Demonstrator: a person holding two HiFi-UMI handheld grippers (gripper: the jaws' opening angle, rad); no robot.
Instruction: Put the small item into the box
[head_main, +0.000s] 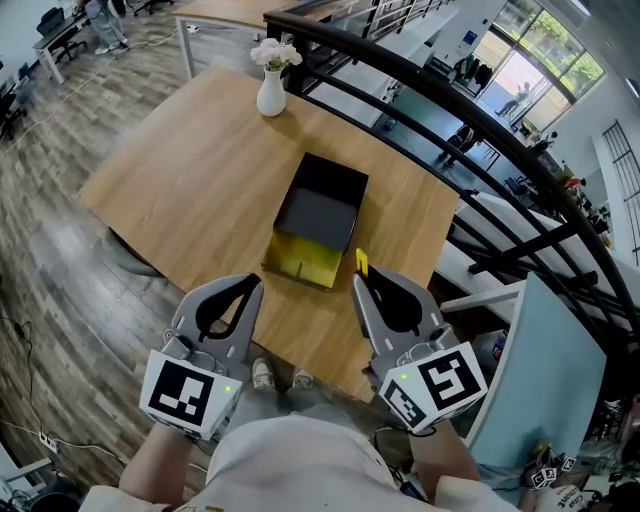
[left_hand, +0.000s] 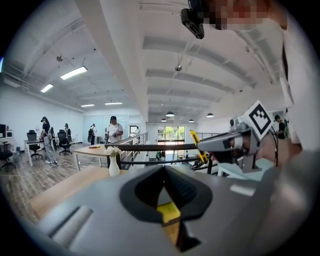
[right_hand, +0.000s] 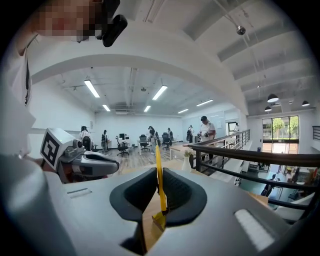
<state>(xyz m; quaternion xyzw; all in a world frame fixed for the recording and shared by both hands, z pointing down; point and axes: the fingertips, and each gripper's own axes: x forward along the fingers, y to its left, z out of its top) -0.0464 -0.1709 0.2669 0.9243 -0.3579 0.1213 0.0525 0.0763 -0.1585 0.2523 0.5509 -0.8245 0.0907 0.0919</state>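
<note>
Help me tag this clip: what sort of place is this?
Likely an open-plan office on an upper level: office chairs, a black railing, a wooden table with a flower vase.

Head view: high above the person, faces steeply down on the wooden surface (head_main: 190, 190). The left claw (head_main: 254, 287) and right claw (head_main: 358, 280) sit close under the lens at frame bottom.
Left gripper view: low, just behind its own jaws, faces level across the room.
Right gripper view: likewise.
Each gripper view catches the other claw.
All three share the white vase (head_main: 271, 95) and black railing (head_main: 420, 85).
</note>
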